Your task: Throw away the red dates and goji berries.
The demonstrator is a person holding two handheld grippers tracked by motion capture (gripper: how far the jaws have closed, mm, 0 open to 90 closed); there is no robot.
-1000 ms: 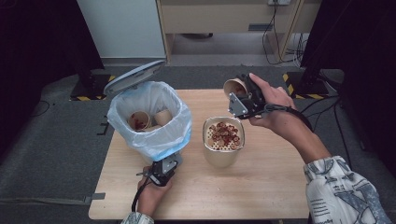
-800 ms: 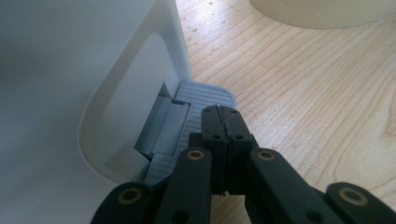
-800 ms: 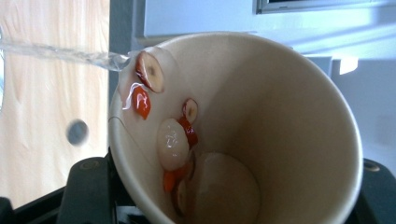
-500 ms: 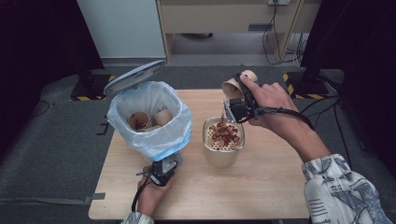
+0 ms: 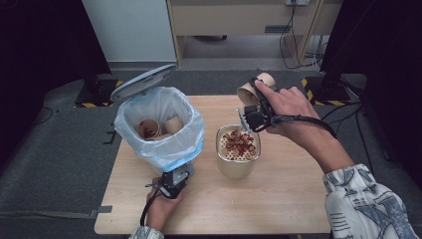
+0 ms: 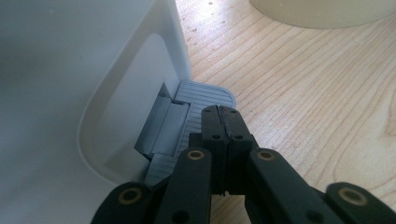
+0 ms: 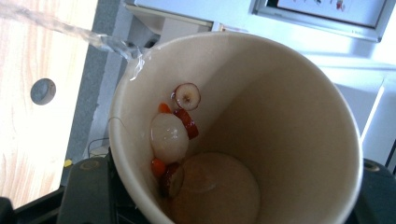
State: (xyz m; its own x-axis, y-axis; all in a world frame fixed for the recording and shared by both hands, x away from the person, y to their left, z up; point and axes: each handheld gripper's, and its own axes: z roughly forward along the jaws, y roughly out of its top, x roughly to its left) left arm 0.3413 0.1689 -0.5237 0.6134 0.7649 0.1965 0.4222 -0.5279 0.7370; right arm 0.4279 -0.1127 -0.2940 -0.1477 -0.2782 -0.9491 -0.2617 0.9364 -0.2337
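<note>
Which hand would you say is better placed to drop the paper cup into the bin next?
The right. Its gripper holds the tilted paper cup above the strainer, beside the bin. The left gripper is shut, pressing the bin's pedal.

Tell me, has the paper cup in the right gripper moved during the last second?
Yes. The paper cup rose and tipped further, away from the strainer container, which stands on the table.
</note>
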